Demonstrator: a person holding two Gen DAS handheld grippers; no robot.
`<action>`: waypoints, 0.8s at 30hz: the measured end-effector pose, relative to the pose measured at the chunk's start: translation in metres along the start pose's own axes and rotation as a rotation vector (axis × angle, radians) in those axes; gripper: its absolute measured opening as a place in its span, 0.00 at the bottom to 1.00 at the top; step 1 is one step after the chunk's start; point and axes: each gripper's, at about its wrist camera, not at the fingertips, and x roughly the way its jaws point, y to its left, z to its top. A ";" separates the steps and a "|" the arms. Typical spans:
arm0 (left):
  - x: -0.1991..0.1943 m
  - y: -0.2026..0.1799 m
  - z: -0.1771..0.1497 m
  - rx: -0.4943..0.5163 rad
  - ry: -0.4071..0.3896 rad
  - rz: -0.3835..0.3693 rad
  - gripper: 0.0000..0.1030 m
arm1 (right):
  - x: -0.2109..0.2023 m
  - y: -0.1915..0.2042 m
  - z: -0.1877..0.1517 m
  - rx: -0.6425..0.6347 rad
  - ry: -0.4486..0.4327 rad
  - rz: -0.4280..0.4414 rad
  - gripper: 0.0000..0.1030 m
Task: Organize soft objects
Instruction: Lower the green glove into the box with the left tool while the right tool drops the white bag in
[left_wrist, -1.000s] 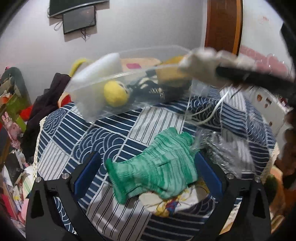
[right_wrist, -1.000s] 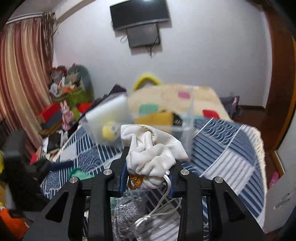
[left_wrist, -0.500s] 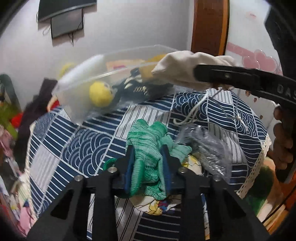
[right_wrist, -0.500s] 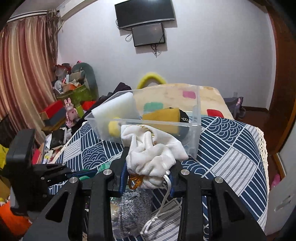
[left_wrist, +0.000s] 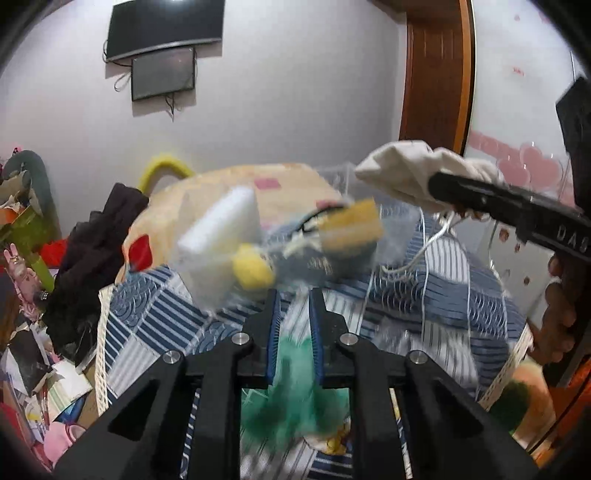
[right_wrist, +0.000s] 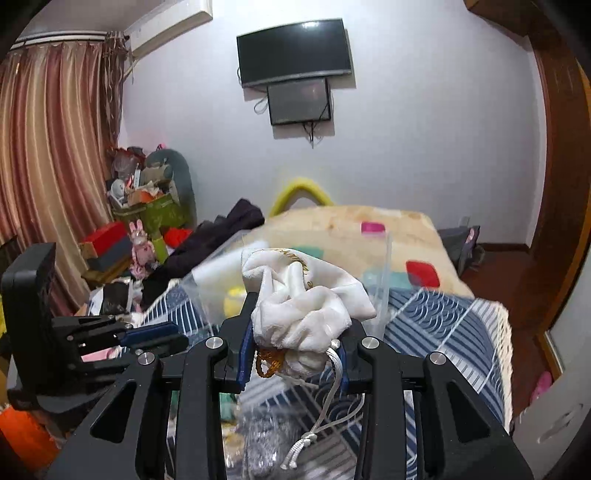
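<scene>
My left gripper (left_wrist: 293, 325) is shut on a green knit glove (left_wrist: 295, 398), which hangs blurred below the pads above the bed. My right gripper (right_wrist: 295, 332) is shut on a white drawstring pouch (right_wrist: 303, 295); its cords (right_wrist: 325, 406) dangle down. The pouch also shows in the left wrist view (left_wrist: 417, 173), held high at the right. A clear plastic bin (left_wrist: 266, 251) stands on the bed ahead of both grippers, holding a white sponge (left_wrist: 221, 225), a yellow ball (left_wrist: 253, 271) and a yellow-and-black item (left_wrist: 351, 225). The bin is blurred in the right wrist view (right_wrist: 221, 288).
A blue-and-white patterned bedcover (right_wrist: 436, 325) lies under everything. A crinkled clear plastic bag (right_wrist: 258, 443) lies on it near me. Dark clothes (left_wrist: 96, 240) are piled at the left edge. Clutter and boxes (right_wrist: 122, 240) fill the floor at the left. A wooden door (left_wrist: 436, 74) stands at the right.
My left gripper closed on the green glove and has lifted it off the bed. My right gripper has raised the pouch higher, toward the bin.
</scene>
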 end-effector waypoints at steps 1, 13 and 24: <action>0.001 0.002 0.003 -0.002 -0.007 0.002 0.11 | 0.000 0.000 0.002 0.001 -0.010 -0.001 0.31; 0.030 0.006 -0.048 -0.012 0.188 0.004 0.69 | 0.008 -0.002 -0.003 0.032 0.000 0.012 0.33; 0.038 0.024 -0.080 -0.139 0.234 -0.088 0.22 | 0.011 -0.003 -0.011 0.026 0.035 0.009 0.33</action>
